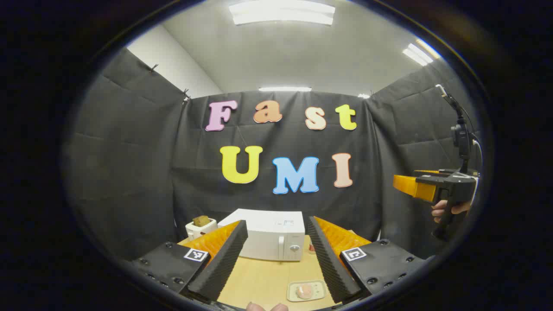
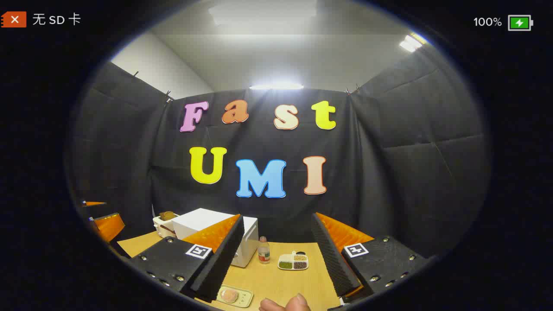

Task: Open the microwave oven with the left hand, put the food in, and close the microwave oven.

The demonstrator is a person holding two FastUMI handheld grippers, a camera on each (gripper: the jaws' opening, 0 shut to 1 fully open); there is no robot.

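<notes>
Before the shut microwave (image 1: 268, 235), both grippers (image 1: 276, 259) (image 2: 276, 259) hovered with jaws apart, empty; food (image 1: 304, 291) waited nearer on the counter (image 1: 263, 276).

Left claw (image 1: 276, 255) gapes above the table (image 1: 263, 280), facing the closed microwave (image 1: 270, 235).

A recording booth set up inside an office-like room: black cloth walls (image 1: 129, 172) clipped up on three sides, plain white ceiling with strip lights (image 1: 281, 13) above. A wooden table (image 1: 263, 280) carries kitchen props (a microwave oven (image 1: 268, 233), a toaster (image 1: 199, 226)).
</notes>
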